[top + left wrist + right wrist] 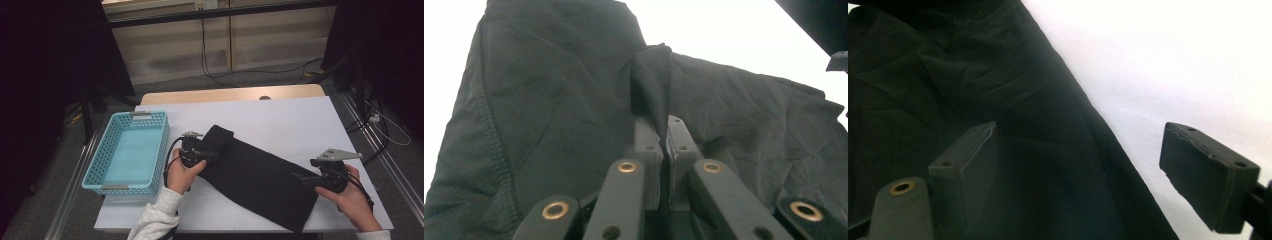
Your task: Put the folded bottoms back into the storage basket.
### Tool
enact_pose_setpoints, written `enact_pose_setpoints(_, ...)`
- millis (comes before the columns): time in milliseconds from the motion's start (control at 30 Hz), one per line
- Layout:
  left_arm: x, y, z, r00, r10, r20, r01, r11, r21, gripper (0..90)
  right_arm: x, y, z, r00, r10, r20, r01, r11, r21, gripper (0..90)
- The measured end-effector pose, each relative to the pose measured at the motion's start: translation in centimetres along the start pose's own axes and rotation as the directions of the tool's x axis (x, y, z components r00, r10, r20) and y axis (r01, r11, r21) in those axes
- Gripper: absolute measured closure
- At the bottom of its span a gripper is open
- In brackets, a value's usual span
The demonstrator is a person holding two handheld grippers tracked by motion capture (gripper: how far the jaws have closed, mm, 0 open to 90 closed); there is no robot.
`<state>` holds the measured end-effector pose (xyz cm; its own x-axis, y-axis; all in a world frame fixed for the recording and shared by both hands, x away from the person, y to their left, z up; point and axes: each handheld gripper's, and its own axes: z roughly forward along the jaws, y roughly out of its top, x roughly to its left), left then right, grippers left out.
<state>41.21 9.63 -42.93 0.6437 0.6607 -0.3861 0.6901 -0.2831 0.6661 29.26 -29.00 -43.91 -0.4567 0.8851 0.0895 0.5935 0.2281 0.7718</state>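
Right, counting what's on the bench (280, 112): one black cloth (260, 175), one blue basket (131, 152), two claws.

My left claw (209, 154) is clamped tight on the cloth. In the left gripper view a pinched ridge of fabric (651, 90) stands up between the pads, jaws pressed together on it. That grip sits near the cloth's far-left end, just right of the basket.

My right claw (301, 177) stands wide apart, holding nothing. In the right gripper view one pad (968, 160) is over the cloth and the other pad (1208, 172) is over bare white bench, so the cloth's edge runs between them. Can't tell if either pad touches the fabric.

Cloth lies flat, slanting from mid-bench down toward the near-right corner, one long piece with a stitched seam along its left side in the left gripper view.

Basket sits at the left edge of the bench, nothing in it, well apart from the right claw, near the left one.
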Motion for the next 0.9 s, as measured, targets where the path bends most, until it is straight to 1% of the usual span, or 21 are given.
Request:
enact_pose_setpoints(133,-0.1,-0.1,0.2,1.0,0.0,0.002,0.0,1.0,0.001,86.7,0.0,0.0,0.0,1.0,0.001,0.0,-0.001,1.0,0.0,15.5)
enact_pose_setpoints(167,-0.1,0.0,0.1,1.0,0.002,0.005,-0.002,1.0,0.009,86.7,-0.1,0.0,0.0,1.0,0.002,0.0,-0.002,1.0,0.0,15.5)
enact_pose_setpoints(200,-0.2,0.0,0.2,1.0,0.004,0.003,-0.004,1.0,0.001,86.6,-0.1,0.0,0.0,1.0,0.001,0.001,-0.001,1.0,0.0,15.5)
enact_pose_setpoints(333,-0.5,0.0,0.1,0.9999,0.009,0.008,-0.009,1.0,-0.004,86.6,0.0,0.0,0.0,1.0,0.002,0.001,-0.002,1.0,-0.002,15.5)
enact_pose_setpoints(400,-0.5,0.0,0.0,0.9998,0.011,0.017,-0.011,0.9999,-0.005,86.6,0.0,0.0,0.0,1.0,-0.001,-0.001,0.001,1.0,-0.003,15.5)
enact_pose_setpoints(567,-0.7,0.0,0.2,0.9997,0.014,0.02,-0.014,0.9999,0.003,86.6,0.1,0.0,0.0,1.0,-0.002,0.0,0.002,1.0,0.0,15.5)
enact_pose_setpoints(900,-1.0,-0.1,0.1,0.9996,0.016,0.025,-0.016,0.9999,-0.004,86.6,0.0,0.0,-0.1,1.0,-0.001,-0.002,0.001,1.0,-0.003,15.5)
